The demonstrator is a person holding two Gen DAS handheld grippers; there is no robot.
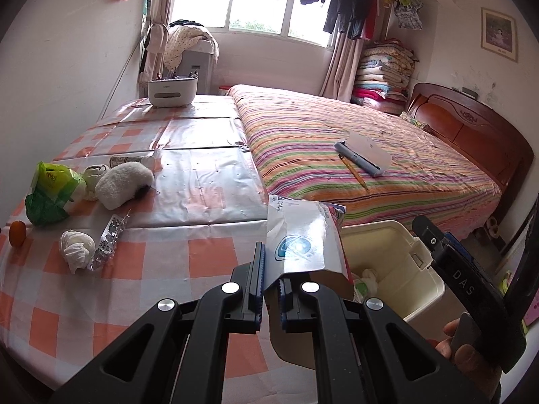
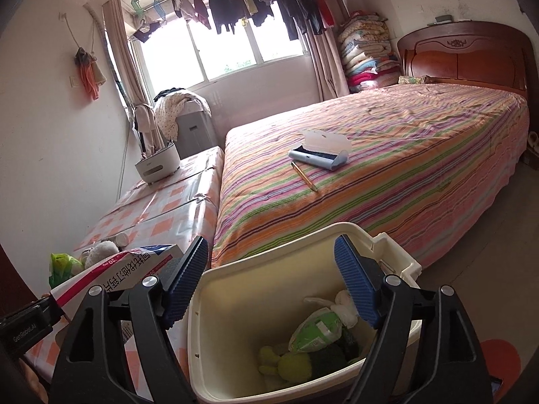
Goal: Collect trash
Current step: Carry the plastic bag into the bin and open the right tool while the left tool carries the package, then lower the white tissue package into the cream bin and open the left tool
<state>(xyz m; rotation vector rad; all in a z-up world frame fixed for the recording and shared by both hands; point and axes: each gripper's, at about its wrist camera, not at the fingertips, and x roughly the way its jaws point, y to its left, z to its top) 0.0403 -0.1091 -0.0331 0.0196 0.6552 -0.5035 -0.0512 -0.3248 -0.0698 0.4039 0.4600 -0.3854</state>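
My left gripper (image 1: 269, 269) is shut on a flattened white carton (image 1: 303, 239) with a blue logo, held at the table's right edge beside the cream trash bin (image 1: 424, 289). The same carton (image 2: 114, 269) shows red print in the right wrist view. My right gripper (image 2: 271, 244) stands open over the bin (image 2: 215, 276), nothing between its pads. Inside the bin lie a green packet (image 2: 316, 333), a white tissue (image 2: 343, 306) and a yellow-green soft item (image 2: 286, 363). On the checked table (image 1: 188, 252) lie a crumpled tissue (image 1: 75, 247), a foil wrapper (image 1: 107, 239) and a green bag (image 1: 50, 192).
A fluffy white item (image 1: 123, 181), a lying bottle (image 1: 131, 160) and an orange (image 1: 17, 233) sit at the table's left. A white organizer (image 1: 171, 91) stands at its far end. The striped bed (image 1: 370, 168) right of the table carries a pencil case (image 1: 363, 158) and a pencil.
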